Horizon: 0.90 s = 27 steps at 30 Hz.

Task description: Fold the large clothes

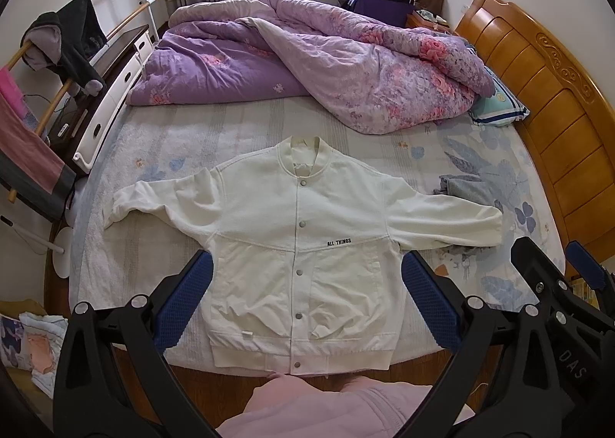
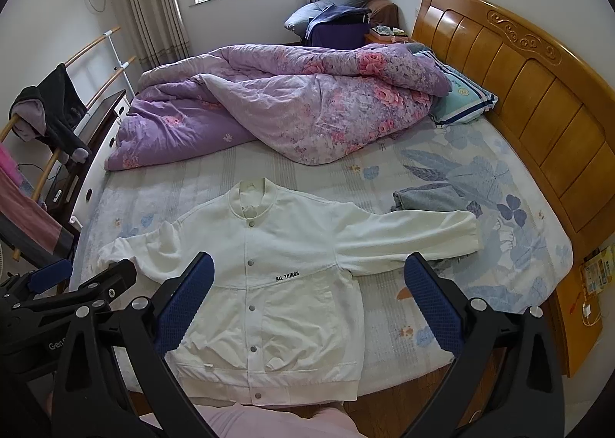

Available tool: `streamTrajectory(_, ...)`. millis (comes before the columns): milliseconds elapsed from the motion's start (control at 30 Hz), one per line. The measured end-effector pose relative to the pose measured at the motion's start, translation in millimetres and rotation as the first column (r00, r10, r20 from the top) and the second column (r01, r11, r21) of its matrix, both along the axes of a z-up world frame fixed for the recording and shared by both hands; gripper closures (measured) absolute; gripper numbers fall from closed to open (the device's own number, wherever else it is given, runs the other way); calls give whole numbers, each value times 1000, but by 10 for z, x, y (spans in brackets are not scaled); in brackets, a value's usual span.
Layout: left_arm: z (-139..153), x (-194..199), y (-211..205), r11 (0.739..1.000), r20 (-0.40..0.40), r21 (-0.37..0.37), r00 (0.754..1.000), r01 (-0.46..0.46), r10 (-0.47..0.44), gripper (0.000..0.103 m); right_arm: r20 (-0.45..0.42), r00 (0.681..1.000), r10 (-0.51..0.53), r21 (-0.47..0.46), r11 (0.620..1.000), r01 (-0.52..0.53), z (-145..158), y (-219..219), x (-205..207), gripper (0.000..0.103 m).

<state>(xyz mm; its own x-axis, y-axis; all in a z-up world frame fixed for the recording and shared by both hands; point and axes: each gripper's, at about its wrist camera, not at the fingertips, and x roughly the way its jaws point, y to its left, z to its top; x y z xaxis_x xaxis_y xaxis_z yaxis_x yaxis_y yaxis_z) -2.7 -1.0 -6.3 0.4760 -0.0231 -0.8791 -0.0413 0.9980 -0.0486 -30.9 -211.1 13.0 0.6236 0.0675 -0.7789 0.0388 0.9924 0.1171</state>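
Jacket, white, snap-buttoned, with black "ALL THINGS" print (image 1: 303, 245), lies face up and spread flat on the pale floral-print bed sheet (image 1: 192, 138). Collar points toward the far side of the bed, ribbed hem sits at the near mattress edge, both sleeves stretched out sideways. Front is snapped closed. Its right-of-frame sleeve cuff overlaps a small crumpled grey garment (image 1: 461, 188) lying on the sheet.

Left gripper (image 1: 307, 295), black frame with blue textured pads, hovers above the jacket's lower half, fingers wide apart, nothing between them, not touching fabric. Right gripper (image 2: 309, 303), same build, also spread wide and empty, held over the jacket's waist and right-side area; contact with cloth not seen. Each gripper shows at the edge of the other's view, side by side.

Purple floral quilt (image 1: 326, 65) is bunched up across the far half of the bed, well apart from the jacket. Striped teal pillow (image 1: 499, 107) pokes out beside the carved wooden headboard (image 1: 538, 92). Dark hooded garment (image 1: 73, 38) hangs on a wooden rail rack at left. Person's pink-clad legs (image 1: 338, 411) at bottom of frame, just beside the hem.
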Motion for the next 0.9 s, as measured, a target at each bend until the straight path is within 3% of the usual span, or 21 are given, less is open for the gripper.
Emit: streamTrajectory(900, -96, -121, -17, 1000, -21, -9, 1000, -1, 1, 5, -15, 1000, 2, -10, 1000, -2, -36, -22, -84, 7)
